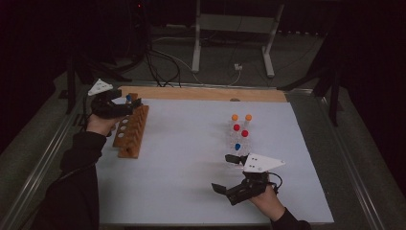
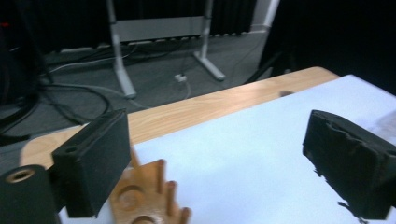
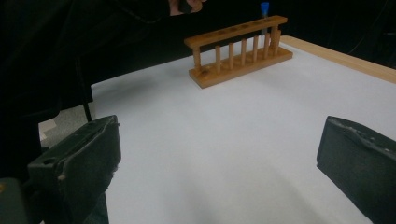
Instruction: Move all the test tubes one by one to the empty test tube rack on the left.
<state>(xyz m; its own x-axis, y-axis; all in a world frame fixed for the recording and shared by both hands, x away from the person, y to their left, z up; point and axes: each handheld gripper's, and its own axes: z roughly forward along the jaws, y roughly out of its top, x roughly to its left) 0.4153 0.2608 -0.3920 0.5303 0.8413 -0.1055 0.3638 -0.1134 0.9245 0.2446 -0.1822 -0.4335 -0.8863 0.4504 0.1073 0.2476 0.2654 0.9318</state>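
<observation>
Bare wooden rack (image 1: 131, 132), matt white table sheet (image 1: 191, 158), black tool pads (image 3: 77, 161) seemingly rubbery

a wooden test-tube rack (image 1: 131, 130) lies upright, one blue-capped tube (image 1: 128, 98) standing in the rack's far end.

- The high view looks from above the near side of the table, forward and down at the wooden rack (image 1: 131, 132) from far off.
- The left gripper view sits very close over the rack's (image 2: 144, 200) end and faces the table's far edge.
- The right gripper view sits low, well away from the rack (image 3: 240, 51), facing it across the white top.
- All three views share the rack.
</observation>
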